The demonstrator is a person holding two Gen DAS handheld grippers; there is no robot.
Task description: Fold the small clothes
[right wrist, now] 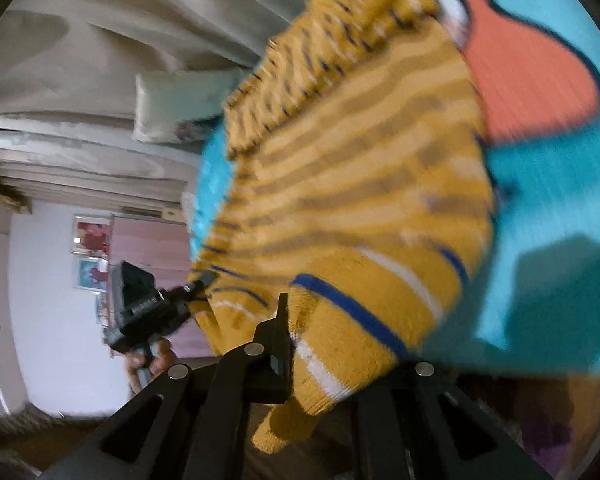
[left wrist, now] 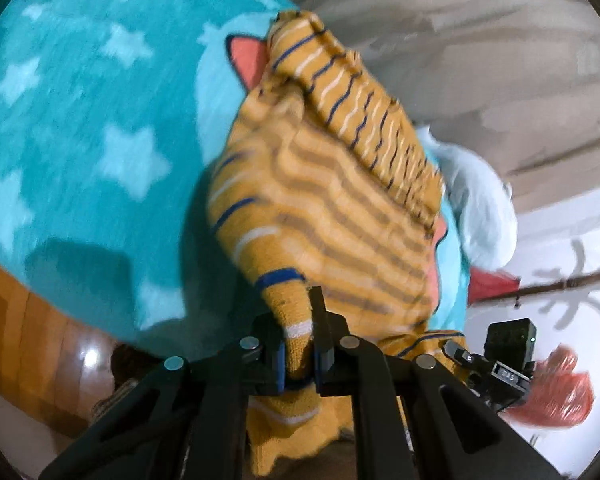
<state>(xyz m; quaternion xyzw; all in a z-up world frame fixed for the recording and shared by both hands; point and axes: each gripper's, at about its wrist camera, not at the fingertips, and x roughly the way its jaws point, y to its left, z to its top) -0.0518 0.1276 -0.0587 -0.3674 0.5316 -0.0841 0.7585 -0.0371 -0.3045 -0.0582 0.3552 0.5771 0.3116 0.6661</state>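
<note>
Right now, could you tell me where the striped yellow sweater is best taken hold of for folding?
By its two cuffs, as now: the left tool is shut on one banded cuff and the right tool on the other, each coming from the open end. The striped yellow sweater then hangs spread between them over the turquoise star blanket.

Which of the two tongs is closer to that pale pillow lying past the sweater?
Probably the right tongs: both grip the striped sweater, but the pillow lies off its right side, beyond the left tongs.
</note>
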